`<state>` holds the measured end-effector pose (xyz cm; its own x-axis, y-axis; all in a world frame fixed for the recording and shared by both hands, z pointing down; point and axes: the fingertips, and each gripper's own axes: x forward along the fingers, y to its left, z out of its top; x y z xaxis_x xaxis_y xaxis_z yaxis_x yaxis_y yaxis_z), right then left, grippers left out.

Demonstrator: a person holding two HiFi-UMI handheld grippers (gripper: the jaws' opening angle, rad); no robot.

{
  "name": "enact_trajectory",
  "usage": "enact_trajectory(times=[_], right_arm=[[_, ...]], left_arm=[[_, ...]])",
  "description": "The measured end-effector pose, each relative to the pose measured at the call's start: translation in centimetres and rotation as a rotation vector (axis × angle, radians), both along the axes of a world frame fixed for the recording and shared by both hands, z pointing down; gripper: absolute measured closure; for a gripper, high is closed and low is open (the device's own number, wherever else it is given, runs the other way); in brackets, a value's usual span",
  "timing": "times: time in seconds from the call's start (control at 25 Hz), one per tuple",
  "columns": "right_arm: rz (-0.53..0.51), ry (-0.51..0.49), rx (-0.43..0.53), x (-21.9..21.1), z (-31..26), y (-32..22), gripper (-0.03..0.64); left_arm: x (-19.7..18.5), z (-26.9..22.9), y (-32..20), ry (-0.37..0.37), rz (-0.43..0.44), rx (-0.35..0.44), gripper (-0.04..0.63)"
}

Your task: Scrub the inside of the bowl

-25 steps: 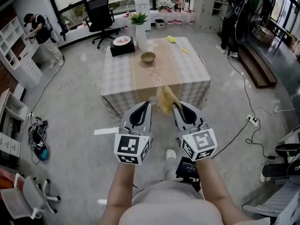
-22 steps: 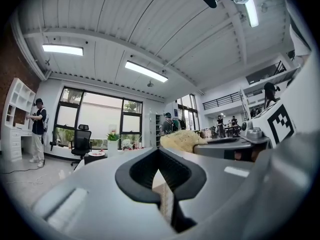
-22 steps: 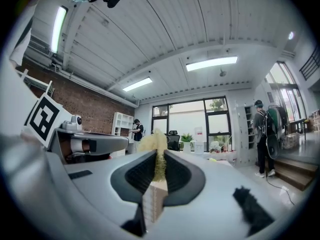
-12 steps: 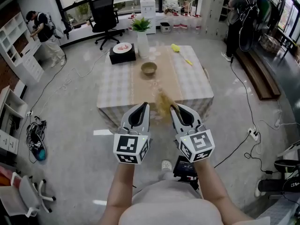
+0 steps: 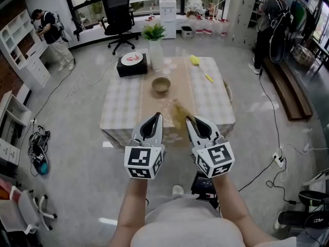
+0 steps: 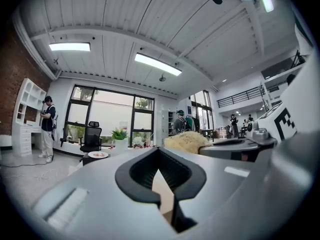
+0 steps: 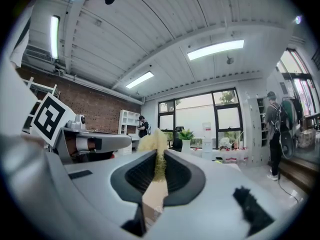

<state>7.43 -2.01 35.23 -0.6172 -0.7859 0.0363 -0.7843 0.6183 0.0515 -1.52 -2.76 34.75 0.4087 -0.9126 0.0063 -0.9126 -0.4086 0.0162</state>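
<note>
A small tan bowl [image 5: 161, 85] stands on the tan runner of the checked table [image 5: 121, 105], well ahead of both grippers. My right gripper [image 5: 188, 119] is shut on a straw-coloured scrubber [image 5: 180, 111] that sticks out past its tips; the tuft also shows between the jaws in the right gripper view [image 7: 156, 146]. My left gripper [image 5: 156, 117] is shut with nothing in it, and its jaws meet at the tip in the left gripper view [image 6: 159, 151]. Both grippers hang side by side over the table's near edge. The scrubber [image 6: 186, 141] also shows in the left gripper view.
On the table stand a black box with a plate [image 5: 131, 63], a potted plant in a white vase [image 5: 154, 49] and a yellow brush [image 5: 198, 64]. An office chair [image 5: 119, 15] stands beyond. People stand at the far left [image 5: 50, 31] and far right [image 5: 271, 22]. Cables [image 5: 267, 133] lie on the floor.
The table and bowl have slid nearer and lower in the head view as the person stepped forward. Both grippers stay shut, side by side, the scrubber still in the right one.
</note>
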Motion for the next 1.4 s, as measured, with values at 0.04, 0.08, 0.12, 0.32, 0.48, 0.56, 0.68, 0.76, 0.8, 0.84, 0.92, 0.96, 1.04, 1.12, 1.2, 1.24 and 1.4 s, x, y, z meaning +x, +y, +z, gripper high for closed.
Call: enact_trajectory(times=[0.04, 0.08, 0.12, 0.32, 0.48, 0.56, 0.68, 0.76, 0.8, 0.84, 0.92, 0.96, 1.04, 1.12, 1.2, 1.24, 1.4], right_arm=[[-0.008, -0.001, -0.002, 0.2, 0.0, -0.7, 0.574], [-0.015, -0.001, -0.004, 0.3, -0.1, -1.3, 0.574], [-0.02, -0.001, -0.006, 0.4, -0.1, -1.9, 0.574], [-0.032, -0.01, -0.025, 0.4, 0.1, -4.6, 0.574], [-0.035, -0.014, -0.042, 0.4, 0.9, -6.2, 0.574], [-0.037, -0.015, -0.05, 0.3, 1.2, -7.1, 0.574], [-0.041, -0.013, -0.049, -0.2, 1.4, -8.8, 0.574], [-0.041, -0.016, -0.046, -0.6, 1.6, -9.9, 0.574], [-0.039, -0.016, -0.047, -0.9, 1.7, -10.4, 0.574], [-0.035, -0.016, -0.048, -1.2, 1.9, -10.9, 0.574], [-0.026, -0.012, -0.053, -1.8, 2.1, -12.2, 0.574], [-0.022, -0.011, -0.057, -2.0, 2.2, -12.9, 0.574], [-0.018, -0.005, -0.067, -2.5, 2.6, -14.4, 0.574], [-0.012, 0.003, -0.075, -2.9, 3.0, -15.9, 0.574], [0.0, 0.009, -0.079, -3.2, 3.3, -17.5, 0.574], [0.007, 0.01, -0.081, -3.4, 3.4, -18.3, 0.574], [0.019, 0.021, -0.089, -4.3, 3.8, -20.8, 0.572]], left_arm=[[0.2, 0.1, -0.6, 0.003, -0.007, -0.007, 0.591], [0.3, 0.1, -1.2, 0.005, -0.014, -0.014, 0.591], [0.4, 0.2, -1.8, 0.005, -0.021, -0.023, 0.591], [-0.2, 0.9, -4.5, 0.016, -0.047, -0.073, 0.589], [-0.7, 1.4, -6.2, 0.024, -0.057, -0.083, 0.589], [-0.8, 1.6, -7.1, 0.026, -0.059, -0.091, 0.589], [-1.2, 2.1, -9.0, 0.032, -0.058, -0.109, 0.589], [-1.6, 2.7, -10.1, 0.037, -0.054, -0.125, 0.589], [-1.9, 3.0, -10.7, 0.04, -0.05, -0.133, 0.589], [-2.2, 3.2, -11.2, 0.043, -0.045, -0.14, 0.589], [-2.8, 3.4, -12.5, 0.043, -0.035, -0.148, 0.589], [-3.1, 3.5, -13.3, 0.041, -0.03, -0.152, 0.589], [-3.7, 3.9, -14.9, 0.036, -0.023, -0.161, 0.589], [-4.2, 4.3, -16.7, 0.035, -0.014, -0.174, 0.589], [-4.6, 4.9, -18.3, 0.03, -0.003, -0.189, 0.589], [-4.8, 5.2, -19.1, 0.025, 0.003, -0.2, 0.589], [-5.6, 6.5, -21.7, 0.013, 0.031, -0.239, 0.589]])
